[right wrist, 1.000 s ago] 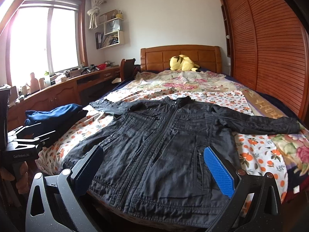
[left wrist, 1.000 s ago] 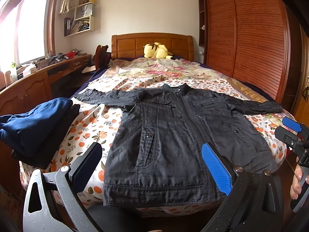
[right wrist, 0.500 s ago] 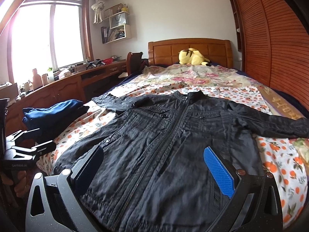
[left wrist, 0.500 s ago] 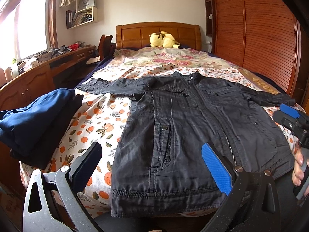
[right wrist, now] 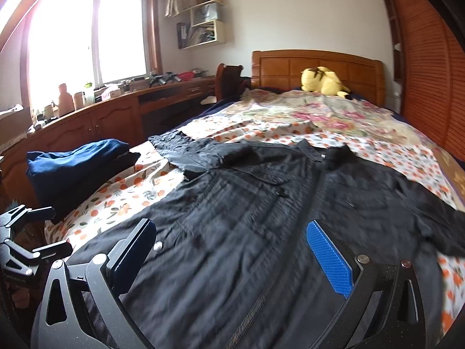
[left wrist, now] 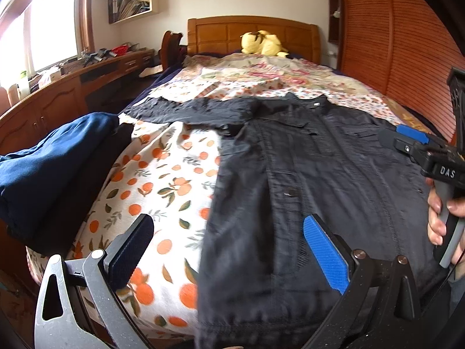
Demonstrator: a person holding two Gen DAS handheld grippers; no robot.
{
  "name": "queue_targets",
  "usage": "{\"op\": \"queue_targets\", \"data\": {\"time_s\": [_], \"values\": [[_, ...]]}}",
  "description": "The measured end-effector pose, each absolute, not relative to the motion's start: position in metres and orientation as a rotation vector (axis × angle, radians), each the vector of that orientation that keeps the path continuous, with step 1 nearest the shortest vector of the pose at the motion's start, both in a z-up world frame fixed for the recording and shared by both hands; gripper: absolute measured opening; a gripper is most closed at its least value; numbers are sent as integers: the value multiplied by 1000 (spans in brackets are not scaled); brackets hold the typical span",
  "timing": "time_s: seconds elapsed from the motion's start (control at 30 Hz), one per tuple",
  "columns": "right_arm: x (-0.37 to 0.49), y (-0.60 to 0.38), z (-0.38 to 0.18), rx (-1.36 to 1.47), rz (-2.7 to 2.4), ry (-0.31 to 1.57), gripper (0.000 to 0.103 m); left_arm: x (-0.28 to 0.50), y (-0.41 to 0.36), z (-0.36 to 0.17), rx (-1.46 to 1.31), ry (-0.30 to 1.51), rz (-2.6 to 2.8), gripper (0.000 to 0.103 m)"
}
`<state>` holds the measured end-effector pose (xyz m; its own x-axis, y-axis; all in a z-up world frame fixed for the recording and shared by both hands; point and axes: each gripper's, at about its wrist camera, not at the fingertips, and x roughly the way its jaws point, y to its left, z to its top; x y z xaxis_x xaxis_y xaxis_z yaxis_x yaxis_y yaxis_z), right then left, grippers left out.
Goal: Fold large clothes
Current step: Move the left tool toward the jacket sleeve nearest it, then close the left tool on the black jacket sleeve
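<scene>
Approach step, judged from the layout, nothing folded yet; navy pile [left wrist: 55, 168] stacked at left edge of bed [left wrist: 162, 192]; left gripper [left wrist: 229, 250] over hem, jaws spread wide, gripping nothing; black jacket [left wrist: 319, 180] spread flat, front up, sleeves out, collar toward headboard; right gripper [right wrist: 232, 257] above lower front, jaws equally wide, empty. Next, probably: drop to a sleeve or side edge, pinch, carry inward. Against 1 s ago: both cameras lower and nearer, jacket larger.

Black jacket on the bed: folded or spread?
Spread. The black jacket lies flat, front up, zipper closed, one sleeve stretched sideways.
</scene>
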<state>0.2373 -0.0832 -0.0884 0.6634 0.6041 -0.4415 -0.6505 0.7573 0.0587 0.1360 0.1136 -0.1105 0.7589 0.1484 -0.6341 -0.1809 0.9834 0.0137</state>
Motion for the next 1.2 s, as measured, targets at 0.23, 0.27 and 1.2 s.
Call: {"op": "queue_targets", "data": {"time_s": [0.23,0.27,1.2], "values": [[259,-75,-112,-159,746,497,103,165,142,-124,-62,743,202,103],[261,-75,-115,-169,750,509,103,170,146,-124,-67,749,199,103],[287,-80,-122,-203,685,623,103,396,275,-138,-251,781,227,60]]}}
